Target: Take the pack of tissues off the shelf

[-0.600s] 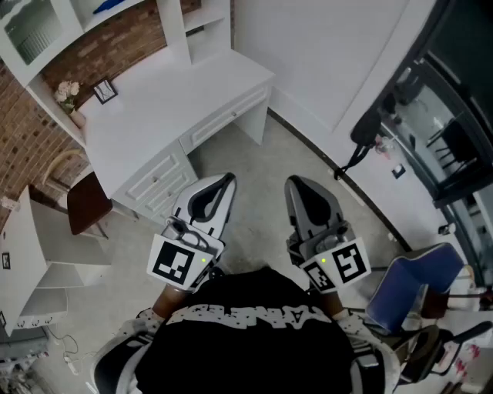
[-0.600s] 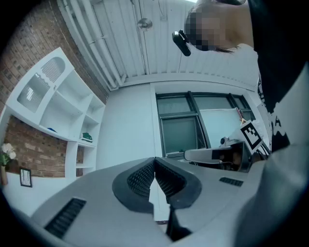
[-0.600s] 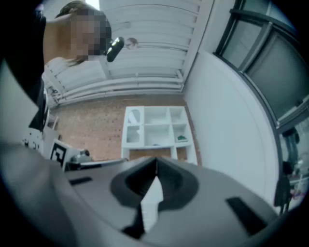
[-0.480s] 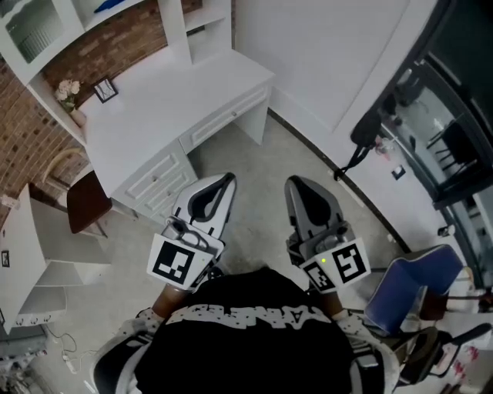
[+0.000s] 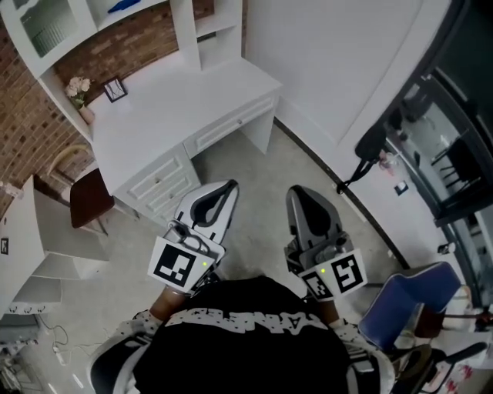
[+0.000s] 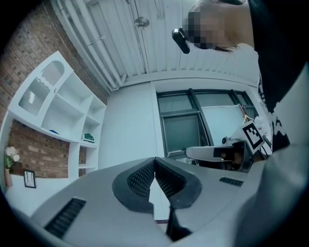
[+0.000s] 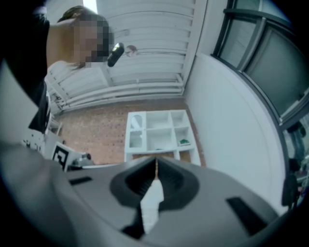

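Observation:
A white shelf unit point(image 5: 69, 23) rises over the desk at the far upper left of the head view. In the left gripper view a small green pack point(image 6: 89, 137) lies in one of its right-hand compartments; the right gripper view shows the same green pack point(image 7: 184, 142). A flat blue thing point(image 5: 123, 6) lies on another shelf. My left gripper point(image 5: 229, 185) and right gripper point(image 5: 297, 191) hang side by side over the floor, close to my body and far from the shelves. Both are shut with nothing between the jaws, as seen on the left gripper point(image 6: 154, 159) and right gripper point(image 7: 156, 159).
A white desk point(image 5: 177, 108) with drawers stands below the shelves, bearing a photo frame point(image 5: 115, 89) and flowers point(image 5: 77, 88). A brown chair point(image 5: 88, 202) and a low white cabinet point(image 5: 38, 254) stand at left, a blue chair point(image 5: 400, 300) at lower right. A white wall runs along the right.
The head view has shifted slightly, so the desk and shelves sit a little lower and further right. Both grippers keep their places, still shut.

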A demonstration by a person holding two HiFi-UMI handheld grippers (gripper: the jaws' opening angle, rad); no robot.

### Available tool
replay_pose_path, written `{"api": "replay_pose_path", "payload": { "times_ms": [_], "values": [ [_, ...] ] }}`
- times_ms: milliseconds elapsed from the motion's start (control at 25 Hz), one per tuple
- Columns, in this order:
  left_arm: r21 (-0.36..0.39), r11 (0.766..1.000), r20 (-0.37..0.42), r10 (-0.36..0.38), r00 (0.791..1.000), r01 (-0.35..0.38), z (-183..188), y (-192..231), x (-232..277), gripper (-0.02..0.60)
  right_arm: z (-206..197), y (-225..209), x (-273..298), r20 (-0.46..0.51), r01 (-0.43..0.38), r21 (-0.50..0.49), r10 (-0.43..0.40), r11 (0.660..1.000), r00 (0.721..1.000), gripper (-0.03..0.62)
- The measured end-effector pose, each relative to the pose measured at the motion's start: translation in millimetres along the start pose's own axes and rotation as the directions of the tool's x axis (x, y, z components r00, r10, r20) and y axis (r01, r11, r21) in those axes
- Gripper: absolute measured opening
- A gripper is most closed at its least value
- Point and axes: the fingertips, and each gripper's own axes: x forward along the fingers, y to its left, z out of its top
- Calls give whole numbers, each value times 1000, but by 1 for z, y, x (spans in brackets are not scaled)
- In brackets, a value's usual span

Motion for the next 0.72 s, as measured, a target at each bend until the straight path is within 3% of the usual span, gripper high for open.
{"api": "replay_pose_path", "payload": {
  "times_ms": [720],
  "values": [
    [5,1000,-24,13,1000,-13,-12,-57,38,35,10,-39,-46,3,-78,-11,78,997,997,34]
  ]
}}
